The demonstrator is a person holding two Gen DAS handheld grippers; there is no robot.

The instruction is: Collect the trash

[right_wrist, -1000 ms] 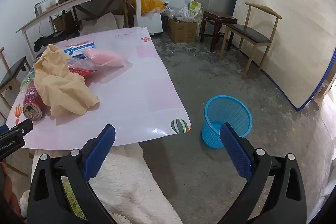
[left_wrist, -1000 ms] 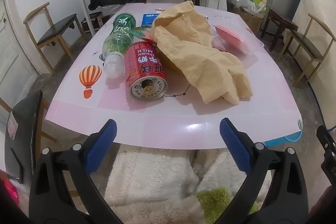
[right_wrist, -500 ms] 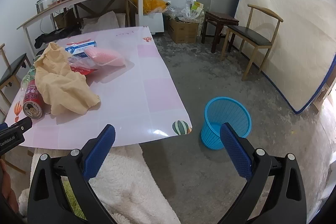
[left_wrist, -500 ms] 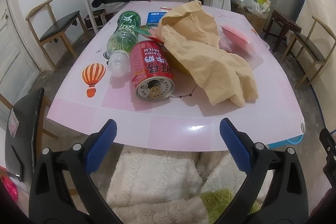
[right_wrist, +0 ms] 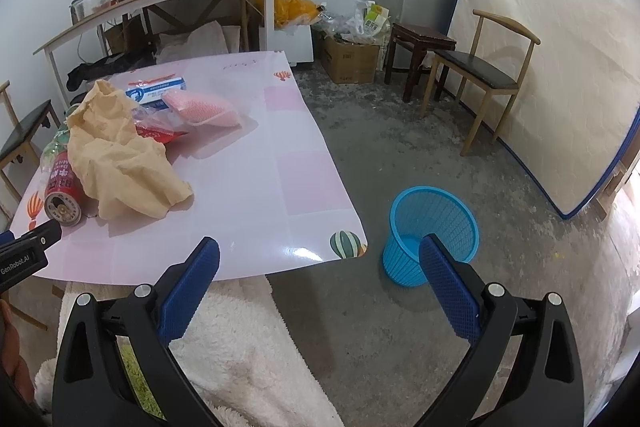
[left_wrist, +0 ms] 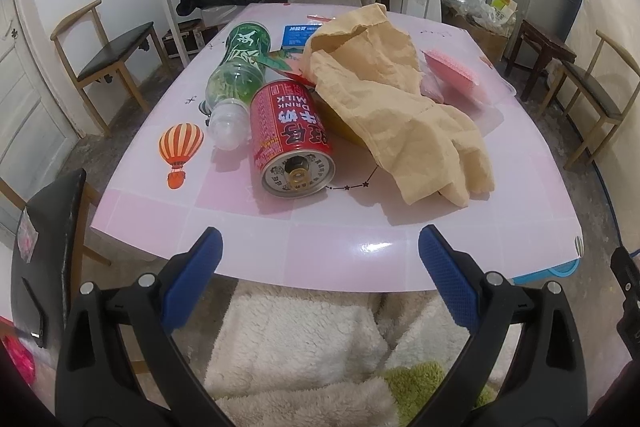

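A red milk-drink can (left_wrist: 291, 139) lies on its side on the pink table (left_wrist: 328, 251), its end facing me. A green plastic bottle (left_wrist: 236, 75) lies beside it on the left. A crumpled brown paper bag (left_wrist: 392, 107) lies to the right. My left gripper (left_wrist: 316, 263) is open and empty, just short of the table's near edge, in front of the can. My right gripper (right_wrist: 318, 269) is open and empty, near the table's near right corner. A blue mesh bin (right_wrist: 430, 233) stands on the floor to the right of the table.
A pink packet (left_wrist: 450, 71), a blue-white box (left_wrist: 298, 35) and red wrappers (right_wrist: 158, 133) lie further back on the table. Chairs (left_wrist: 108, 55) (right_wrist: 480, 75) stand at both sides. A shelf table (right_wrist: 160, 7), cardboard box and fridge line the back wall. A fluffy white cover (left_wrist: 304, 343) lies below me.
My left gripper has moved closer to the table, so the can, bottle and paper bag look larger. My right gripper has shifted only slightly. Both stay open.
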